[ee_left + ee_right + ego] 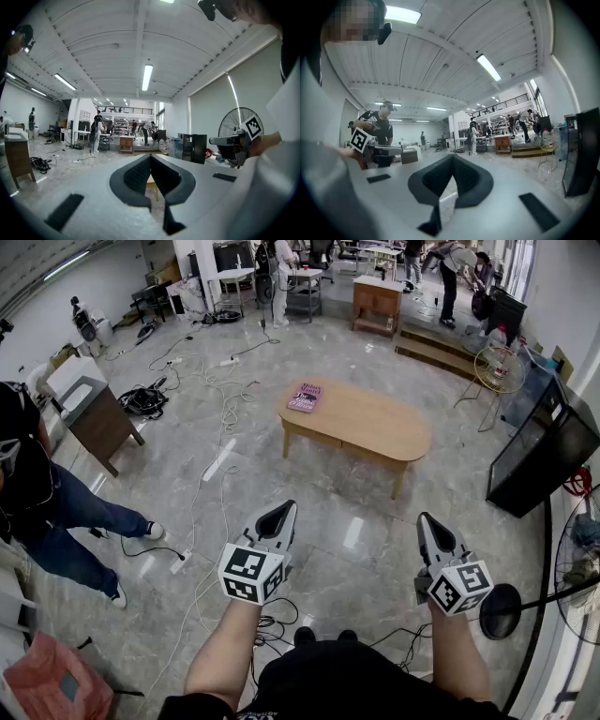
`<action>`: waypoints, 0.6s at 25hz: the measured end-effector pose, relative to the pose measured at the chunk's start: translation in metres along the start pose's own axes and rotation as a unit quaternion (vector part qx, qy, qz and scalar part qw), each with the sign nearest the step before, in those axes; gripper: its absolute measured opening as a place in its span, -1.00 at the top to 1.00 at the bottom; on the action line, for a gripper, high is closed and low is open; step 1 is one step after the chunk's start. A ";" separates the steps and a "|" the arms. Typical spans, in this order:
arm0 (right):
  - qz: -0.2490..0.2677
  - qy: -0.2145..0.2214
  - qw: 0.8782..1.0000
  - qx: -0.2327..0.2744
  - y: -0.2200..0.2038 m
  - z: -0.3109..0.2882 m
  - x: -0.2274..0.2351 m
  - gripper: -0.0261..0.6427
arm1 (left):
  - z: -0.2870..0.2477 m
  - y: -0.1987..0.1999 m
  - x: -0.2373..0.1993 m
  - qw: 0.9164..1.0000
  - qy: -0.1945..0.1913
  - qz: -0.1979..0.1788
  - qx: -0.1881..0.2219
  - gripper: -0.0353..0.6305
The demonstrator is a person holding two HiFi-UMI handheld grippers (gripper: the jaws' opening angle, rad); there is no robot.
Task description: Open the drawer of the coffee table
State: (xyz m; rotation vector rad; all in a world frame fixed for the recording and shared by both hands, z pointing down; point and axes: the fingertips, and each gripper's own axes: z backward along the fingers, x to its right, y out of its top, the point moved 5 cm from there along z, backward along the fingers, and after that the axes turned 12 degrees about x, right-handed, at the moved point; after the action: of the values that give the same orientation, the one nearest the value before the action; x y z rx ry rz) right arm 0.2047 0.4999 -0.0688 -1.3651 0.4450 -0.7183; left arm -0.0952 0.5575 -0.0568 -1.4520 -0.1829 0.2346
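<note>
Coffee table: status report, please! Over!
Left tool shut, empty. Right tool shut, empty. Coffee table ahead, untouched. Cables on floor, left.

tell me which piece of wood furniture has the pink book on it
The oval light-wood coffee table mid-floor; the pink book lies at its left end. The dark stand and far cabinet show none.

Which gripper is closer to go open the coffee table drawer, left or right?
Right, but barely. The left gripper and right gripper are both shut and far from the coffee table; the right one sits nearer its front side, where the drawer seems to be.
</note>
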 end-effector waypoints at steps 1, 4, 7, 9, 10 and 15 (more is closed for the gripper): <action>-0.003 0.001 1.000 -0.001 -0.002 -0.002 -0.006 0.92 | 0.003 0.000 -0.004 1.000 0.000 0.001 0.000 0.89; -0.008 0.003 1.000 -0.004 -0.006 -0.006 -0.022 0.91 | 0.013 -0.002 -0.015 1.000 0.003 0.005 -0.001 0.89; -0.002 0.005 1.000 -0.008 -0.010 -0.010 -0.036 0.91 | 0.024 -0.005 -0.024 1.000 0.008 0.014 0.001 0.89; 0.001 0.003 1.000 -0.010 -0.011 -0.015 -0.043 0.92 | 0.030 -0.007 -0.030 1.000 0.007 0.017 0.001 0.89; 0.003 0.000 1.000 -0.010 -0.010 -0.016 -0.048 0.91 | 0.033 -0.007 -0.032 1.000 0.006 0.018 0.001 0.89; 0.003 -0.004 1.000 -0.005 -0.014 -0.021 -0.074 0.91 | 0.048 -0.011 -0.044 1.000 -0.005 0.018 0.000 0.89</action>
State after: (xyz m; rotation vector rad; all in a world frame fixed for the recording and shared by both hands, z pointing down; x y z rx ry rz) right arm 0.1349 0.5351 -0.0678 -1.3761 0.4455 -0.7064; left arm -0.1501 0.5900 -0.0398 -1.4559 -0.1657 0.2716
